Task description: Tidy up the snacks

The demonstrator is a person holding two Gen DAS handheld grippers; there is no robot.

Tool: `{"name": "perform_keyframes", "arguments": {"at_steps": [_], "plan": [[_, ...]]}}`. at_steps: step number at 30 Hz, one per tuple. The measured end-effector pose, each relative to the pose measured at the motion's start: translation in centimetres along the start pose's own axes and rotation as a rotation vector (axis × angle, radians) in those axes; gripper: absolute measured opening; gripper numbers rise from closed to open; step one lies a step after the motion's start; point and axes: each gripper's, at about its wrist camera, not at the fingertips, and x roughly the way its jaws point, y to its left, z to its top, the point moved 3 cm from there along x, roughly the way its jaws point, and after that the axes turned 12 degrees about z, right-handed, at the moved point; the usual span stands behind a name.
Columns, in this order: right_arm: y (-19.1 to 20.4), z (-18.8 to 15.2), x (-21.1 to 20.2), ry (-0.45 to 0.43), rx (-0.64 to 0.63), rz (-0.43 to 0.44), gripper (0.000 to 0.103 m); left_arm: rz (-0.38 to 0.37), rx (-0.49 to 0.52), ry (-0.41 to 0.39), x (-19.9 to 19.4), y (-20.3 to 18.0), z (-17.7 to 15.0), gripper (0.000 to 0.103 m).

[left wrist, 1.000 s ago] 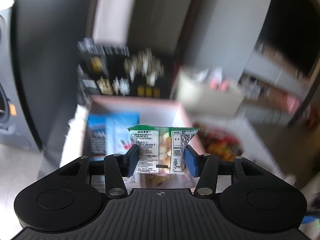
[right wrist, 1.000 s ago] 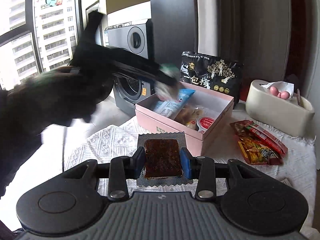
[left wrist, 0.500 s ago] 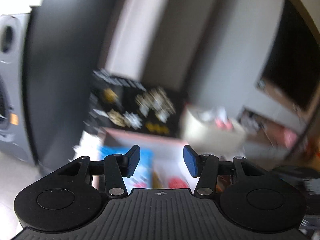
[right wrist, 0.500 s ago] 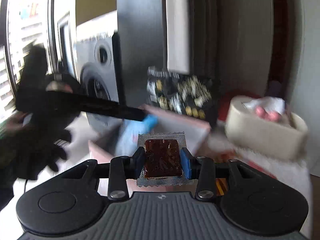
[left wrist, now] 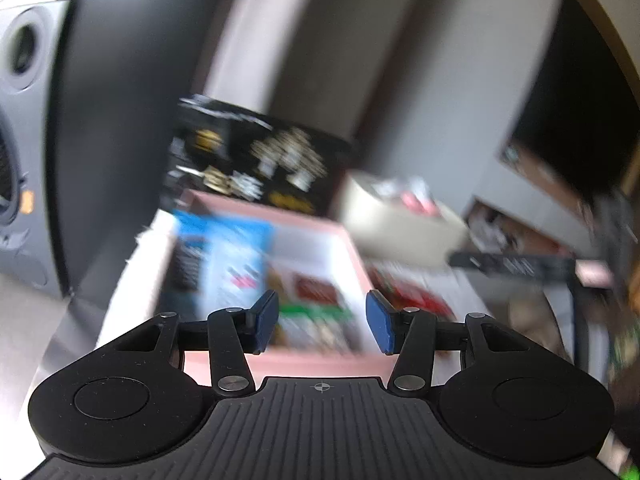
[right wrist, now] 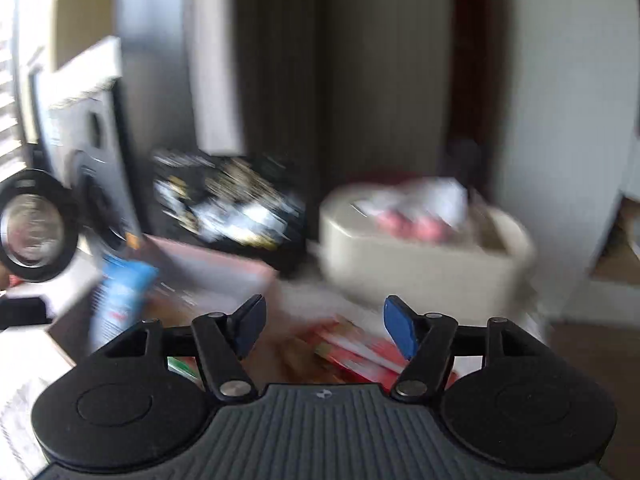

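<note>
Both views are motion-blurred. A pink box (left wrist: 352, 248) holds a blue packet (left wrist: 232, 264), a green-and-white packet (left wrist: 316, 320) and other snacks. My left gripper (left wrist: 322, 322) is open and empty just above the box's near end. My right gripper (right wrist: 324, 326) is open and empty, above red snack packets (right wrist: 360, 352) lying on the table right of the pink box (right wrist: 224, 264). The blue packet (right wrist: 120, 292) shows at the box's left side there.
A black bag with gold print (left wrist: 256, 160) stands behind the box. A beige tissue holder (right wrist: 424, 256) sits to the right. A grey washing machine (right wrist: 80, 152) is at the left. The right gripper's body (left wrist: 520, 268) crosses the left wrist view.
My left gripper let go of the green-and-white packet, which now lies in the box. My right gripper opened and no longer holds the dark brown packet; it moved right over the red packets.
</note>
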Motion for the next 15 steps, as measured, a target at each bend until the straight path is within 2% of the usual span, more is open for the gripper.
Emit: {"name": "perform_keyframes", "arguments": {"at_steps": [3,6,8,12,14,15], "plan": [[-3.0,-2.0,0.9,0.078,0.112,-0.001,0.066,-0.021,0.084,0.031,0.1,-2.4,-2.2,0.053],[-3.9,-3.8,2.0,0.08,0.207,0.032,0.066,-0.048,0.106,0.111,1.3,-3.7,-4.2,0.053],[-3.1,-4.7,2.8,0.052,0.211,0.081,0.066,-0.043,0.136,0.151,1.9,-4.3,-5.5,0.053],[1.2,-6.5,4.0,0.078,-0.024,0.093,0.066,-0.049,0.133,0.202,3.0,-4.2,-6.7,0.053],[3.0,-7.5,4.9,0.128,-0.167,0.031,0.064,-0.044,0.125,0.22,3.5,-4.0,-7.0,0.053],[3.2,-7.9,5.2,0.142,-0.207,-0.014,0.06,-0.038,0.122,0.225,3.5,-4.0,-7.2,0.053]]}}
